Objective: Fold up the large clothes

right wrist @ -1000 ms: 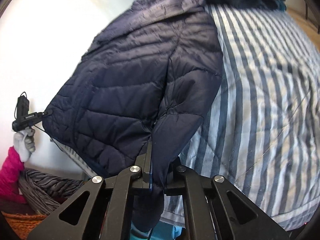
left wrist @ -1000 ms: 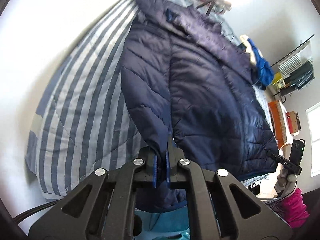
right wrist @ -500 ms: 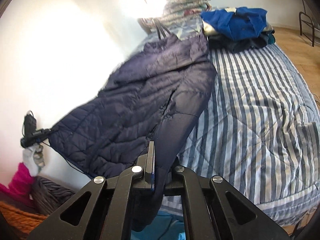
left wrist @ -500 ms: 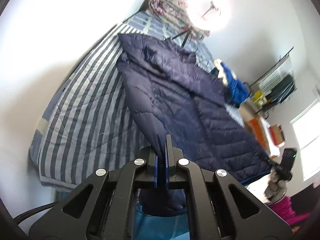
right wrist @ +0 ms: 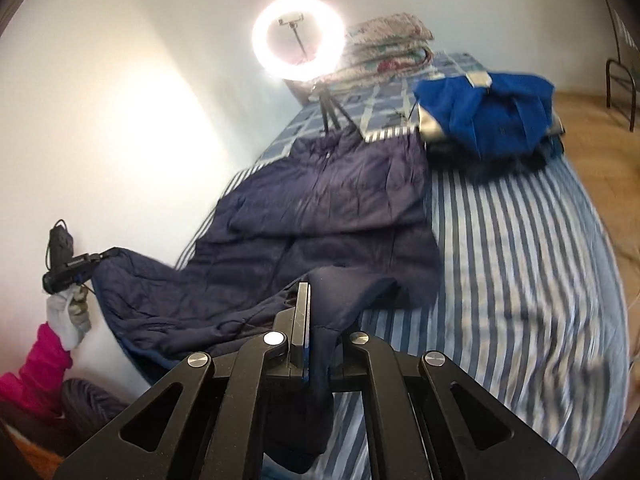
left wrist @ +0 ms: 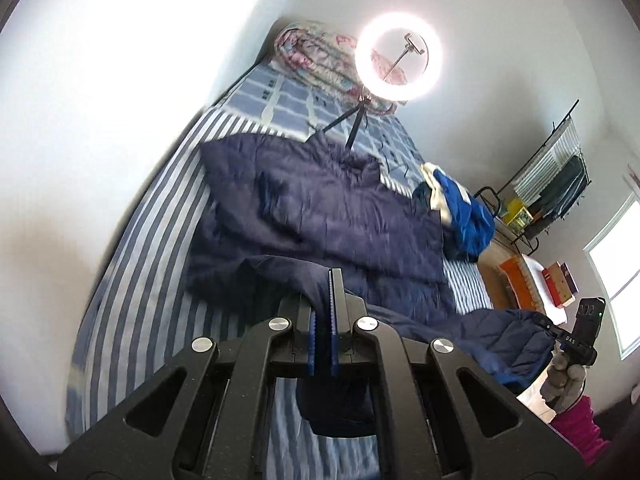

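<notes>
A dark navy quilted puffer jacket (left wrist: 320,216) lies spread on the striped bed (left wrist: 132,280), its upper part far and its hem end lifted toward me. My left gripper (left wrist: 325,280) is shut on one hem corner of the jacket. My right gripper (right wrist: 310,296) is shut on the other hem corner; the jacket also shows in the right wrist view (right wrist: 340,208). The lifted hem hangs between the two grippers. Each wrist view shows the other gripper in a gloved hand, the right one (left wrist: 568,332) and the left one (right wrist: 84,260).
A lit ring light on a tripod (right wrist: 298,38) stands at the bed's far end by folded quilts (right wrist: 388,44). A pile of blue clothes (right wrist: 488,116) lies at the far right of the bed. A wall runs along the left. A rack (left wrist: 552,184) stands beyond the bed.
Both grippers have lifted the jacket's hem end and carried it forward over the bed. The jacket's body now lies lower and farther away, with the ring light in view.
</notes>
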The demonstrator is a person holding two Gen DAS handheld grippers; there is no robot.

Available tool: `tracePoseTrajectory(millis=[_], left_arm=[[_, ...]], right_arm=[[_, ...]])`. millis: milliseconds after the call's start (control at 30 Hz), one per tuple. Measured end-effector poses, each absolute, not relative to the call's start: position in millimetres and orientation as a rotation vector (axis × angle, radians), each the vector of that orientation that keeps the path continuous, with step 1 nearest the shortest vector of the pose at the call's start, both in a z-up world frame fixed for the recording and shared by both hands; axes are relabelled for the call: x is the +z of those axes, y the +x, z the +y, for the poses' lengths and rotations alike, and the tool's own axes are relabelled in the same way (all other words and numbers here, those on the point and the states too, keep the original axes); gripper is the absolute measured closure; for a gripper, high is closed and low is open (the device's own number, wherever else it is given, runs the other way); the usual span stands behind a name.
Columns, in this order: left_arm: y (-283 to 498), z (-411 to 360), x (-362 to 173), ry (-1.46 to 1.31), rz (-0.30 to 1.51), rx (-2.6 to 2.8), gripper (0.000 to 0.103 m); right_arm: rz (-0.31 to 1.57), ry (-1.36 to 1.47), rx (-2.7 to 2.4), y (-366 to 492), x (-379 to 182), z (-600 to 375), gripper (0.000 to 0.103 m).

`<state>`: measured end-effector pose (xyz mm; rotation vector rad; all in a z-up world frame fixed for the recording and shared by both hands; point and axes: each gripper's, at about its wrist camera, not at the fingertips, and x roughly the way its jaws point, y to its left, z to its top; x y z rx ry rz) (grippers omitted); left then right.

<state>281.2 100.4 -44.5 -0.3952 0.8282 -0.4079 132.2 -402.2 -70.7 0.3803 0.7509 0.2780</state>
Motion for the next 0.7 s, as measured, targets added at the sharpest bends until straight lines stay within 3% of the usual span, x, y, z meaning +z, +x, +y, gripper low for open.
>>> tracePoseTrajectory(millis=[333,700], left_arm=[[407,68,-68,-0.355,0.857,-0.335,0.101],[505,53,-170,-0.313,1.003,-0.203,0.101]], right_arm=[[0.789,0.415,0.204,257,-85,-425,0.101],[0.912,0.366,0.101,375,-163,-429,0.100]])
